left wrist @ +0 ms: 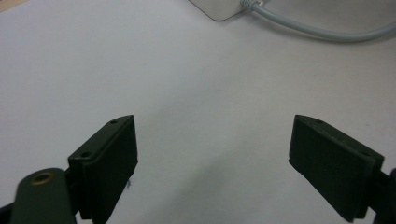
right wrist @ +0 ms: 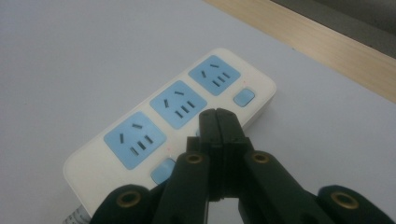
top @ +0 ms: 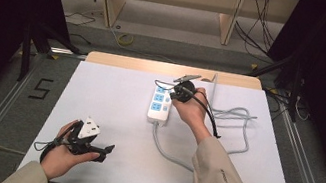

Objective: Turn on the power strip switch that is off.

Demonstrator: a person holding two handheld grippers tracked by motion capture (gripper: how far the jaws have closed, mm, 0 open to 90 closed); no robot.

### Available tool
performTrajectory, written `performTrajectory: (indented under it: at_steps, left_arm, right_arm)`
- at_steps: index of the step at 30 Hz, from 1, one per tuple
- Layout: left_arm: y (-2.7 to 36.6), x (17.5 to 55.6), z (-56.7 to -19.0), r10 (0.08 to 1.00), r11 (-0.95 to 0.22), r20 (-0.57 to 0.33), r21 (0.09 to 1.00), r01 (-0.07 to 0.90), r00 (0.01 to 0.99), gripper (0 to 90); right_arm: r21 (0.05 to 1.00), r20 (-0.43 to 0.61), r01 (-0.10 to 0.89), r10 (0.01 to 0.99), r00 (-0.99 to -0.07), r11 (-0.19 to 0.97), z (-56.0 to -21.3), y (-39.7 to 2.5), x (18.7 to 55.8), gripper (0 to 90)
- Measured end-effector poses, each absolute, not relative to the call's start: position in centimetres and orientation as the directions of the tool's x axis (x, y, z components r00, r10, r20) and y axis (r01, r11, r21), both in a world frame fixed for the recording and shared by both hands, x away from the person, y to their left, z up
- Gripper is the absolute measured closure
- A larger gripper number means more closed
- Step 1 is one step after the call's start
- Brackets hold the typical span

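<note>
Right gripper view: closed right gripper (right wrist: pixel 218 122) above power strip (right wrist: pixel 116 154)

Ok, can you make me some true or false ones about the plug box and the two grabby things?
1. The right gripper has its jaws pressed together over the power strip. True.
2. The left gripper is clamped on the grey cable. False: its jaws stand wide apart over bare white table, and the cable lies farther off.
3. The power strip has three blue socket panels. True.
4. A plug is stuck in the middle socket. False: all three sockets show open slots with nothing in them.
5. The power strip lies on the wooden edge of the table. False: it lies on the white surface, apart from the wooden edge.
</note>
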State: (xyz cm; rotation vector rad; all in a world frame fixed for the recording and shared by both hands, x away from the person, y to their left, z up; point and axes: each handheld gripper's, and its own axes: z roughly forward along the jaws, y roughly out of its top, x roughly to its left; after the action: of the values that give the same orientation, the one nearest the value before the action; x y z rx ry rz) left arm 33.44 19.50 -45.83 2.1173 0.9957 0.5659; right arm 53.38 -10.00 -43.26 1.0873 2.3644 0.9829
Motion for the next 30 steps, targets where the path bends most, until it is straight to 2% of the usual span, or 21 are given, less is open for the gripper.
performTrajectory:
  at_steps: [30]
  left_arm:
    - [19.4,33.4,-45.9,0.790,-0.443,0.078,0.758,0.478,0.608,15.1]
  right_arm:
    - [0.697,-0.019,0.545,0.772,-0.635,0.465,-43.8,-8.7,54.5,90.0]
